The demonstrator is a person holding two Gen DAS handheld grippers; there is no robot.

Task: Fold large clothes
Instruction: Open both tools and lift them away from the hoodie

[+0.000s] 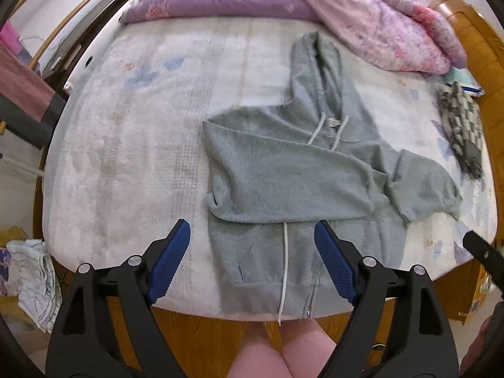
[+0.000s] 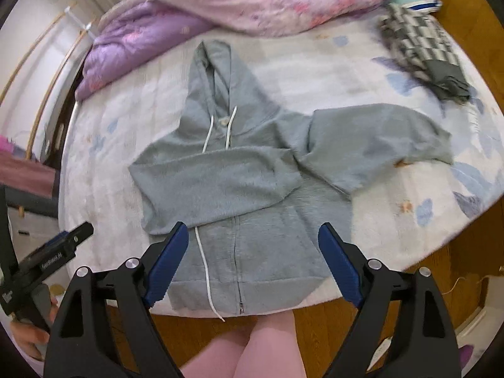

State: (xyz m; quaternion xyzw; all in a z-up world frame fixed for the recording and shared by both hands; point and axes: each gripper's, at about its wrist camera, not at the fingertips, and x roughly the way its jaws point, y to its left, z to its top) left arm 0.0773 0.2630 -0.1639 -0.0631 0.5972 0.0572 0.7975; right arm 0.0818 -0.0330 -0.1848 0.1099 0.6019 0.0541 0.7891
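Here both tools, left (image 1: pixel 252 236) and right (image 2: pixel 253 239), gape wide above the grey hoodie (image 2: pixel 239 189), checkered cloth (image 2: pixel 419 50) well apart.

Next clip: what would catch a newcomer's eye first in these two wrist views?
A grey zip hoodie lies flat mid-bed, one sleeve folded across its chest, the other sleeve still spread to the side. Both the left gripper and right gripper hang open above its hem. A purple quilt is heaped along the far edge.
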